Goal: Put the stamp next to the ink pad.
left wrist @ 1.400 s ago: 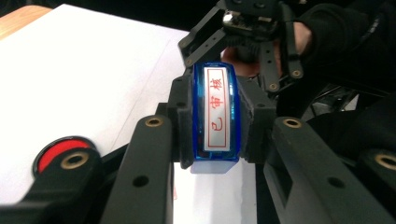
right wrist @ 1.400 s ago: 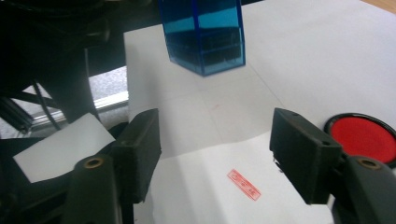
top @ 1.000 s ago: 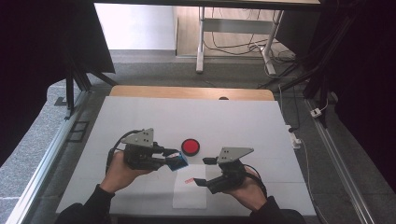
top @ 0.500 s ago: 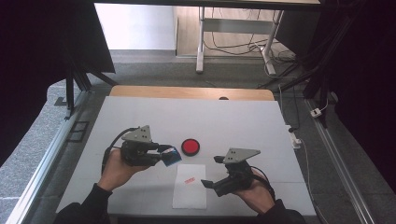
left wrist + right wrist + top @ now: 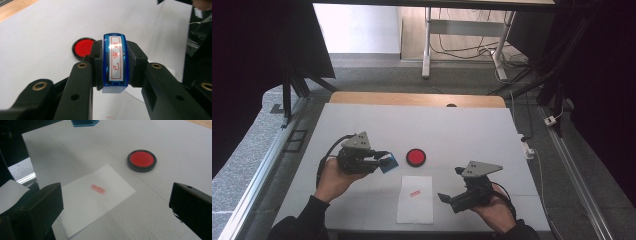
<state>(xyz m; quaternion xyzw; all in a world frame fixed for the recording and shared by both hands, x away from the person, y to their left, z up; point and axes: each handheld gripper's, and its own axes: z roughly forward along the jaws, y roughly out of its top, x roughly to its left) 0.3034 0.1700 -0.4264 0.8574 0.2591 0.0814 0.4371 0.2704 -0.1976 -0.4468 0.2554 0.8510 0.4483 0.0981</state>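
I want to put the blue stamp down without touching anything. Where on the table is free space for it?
Free: the wide table surface behind the red ink pad, to the wooden edge, and the strip right of the pad. Crowded: the front, where the stamped paper lies between the left gripper, holding the blue stamp, and the right gripper.

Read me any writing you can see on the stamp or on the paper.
"已审核", red characters in a red frame, on the label of the blue stamp held in the left gripper.
Red rectangular stamp mark on the white paper: too blurred to read.
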